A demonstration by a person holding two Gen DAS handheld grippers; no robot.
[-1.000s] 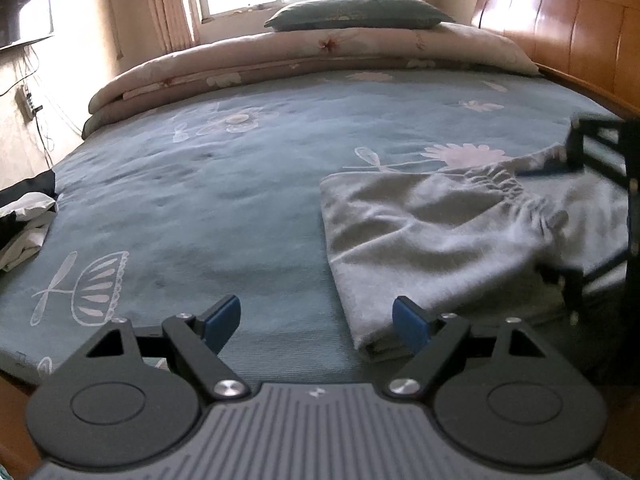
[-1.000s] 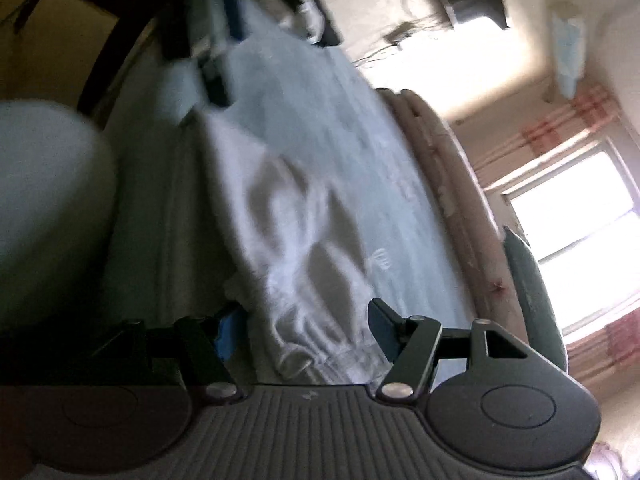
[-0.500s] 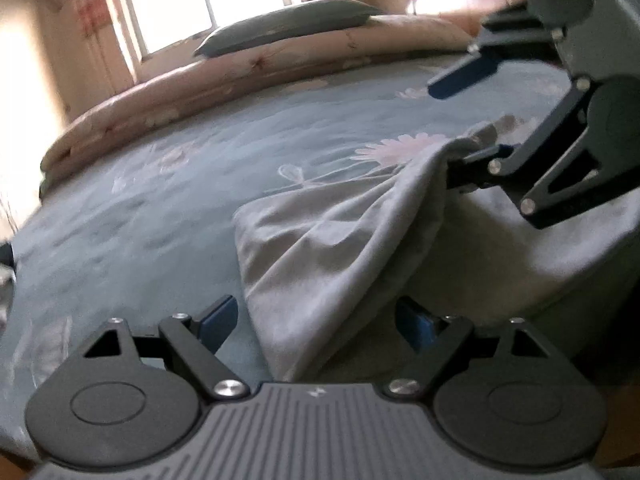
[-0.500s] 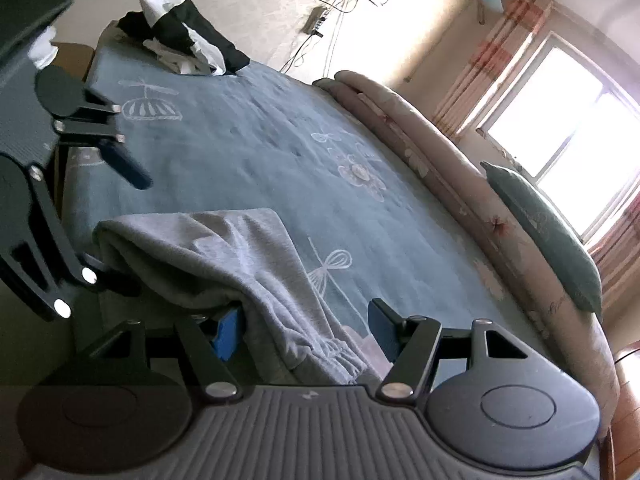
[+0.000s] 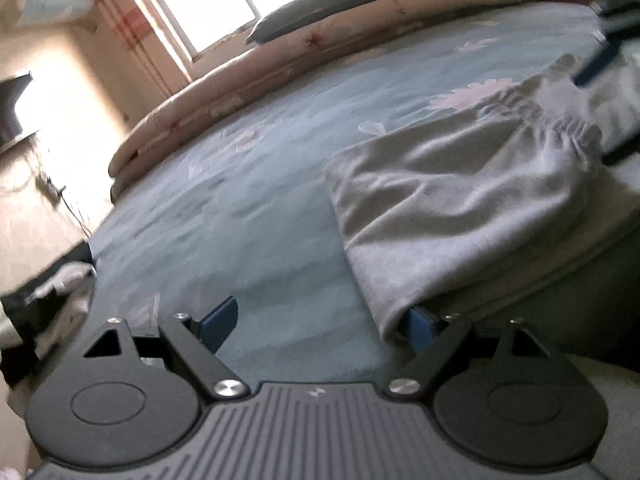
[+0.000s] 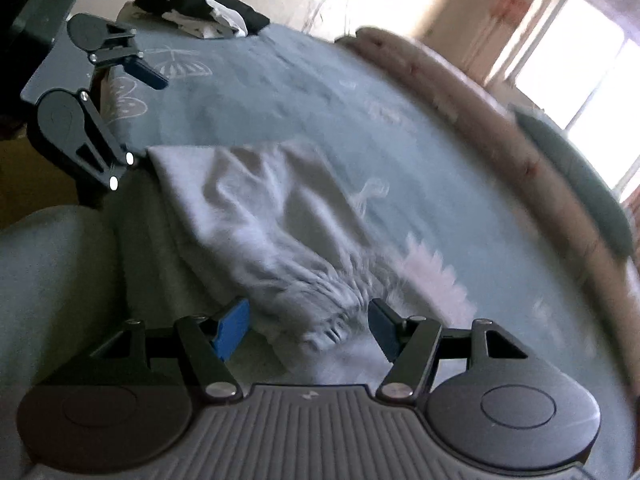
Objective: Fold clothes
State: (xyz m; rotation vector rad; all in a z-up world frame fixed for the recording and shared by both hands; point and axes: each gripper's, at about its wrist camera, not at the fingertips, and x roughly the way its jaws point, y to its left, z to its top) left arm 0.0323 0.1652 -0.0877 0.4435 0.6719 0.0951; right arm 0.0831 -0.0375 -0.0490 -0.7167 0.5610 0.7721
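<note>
Closest to the lens, the left gripper (image 5: 316, 326) has its jaws spread wide with nothing pinched. The near corner of the grey garment (image 5: 460, 216) droops right against the inner face of its right blue pad (image 5: 420, 326), but the other pad is well apart, over bare bed sheet (image 5: 240, 208). So it's open, not holding.

Same story on the other side: the right gripper (image 6: 308, 328) is open too, and the gathered elastic end of the grey garment (image 6: 260, 216) sits loosely between the pads, neither pad pressing on it as far as the blurry frame shows.

The garment itself lies part-folded at the near edge of the bed, one side hanging close to the mattress edge.

What could go wrong from here, as a guess:
- If the left gripper closes now it probably catches only a thin lip of the corner, or just the top layer, and the fold opens up when lifted.
- The bunched elastic is lumpy, so the right gripper could grab a wad rather than a clean edge, leaving the fold crooked.
- Being so near the edge, a tug could drag the whole thing off the bed.
- The two grippers work close together, so bumping is possible.

Farther back there's a rolled quilt (image 5: 320, 52), a pillow (image 5: 332, 4), and a pile of other clothes (image 6: 204, 12) at the far corner, all well clear.
</note>
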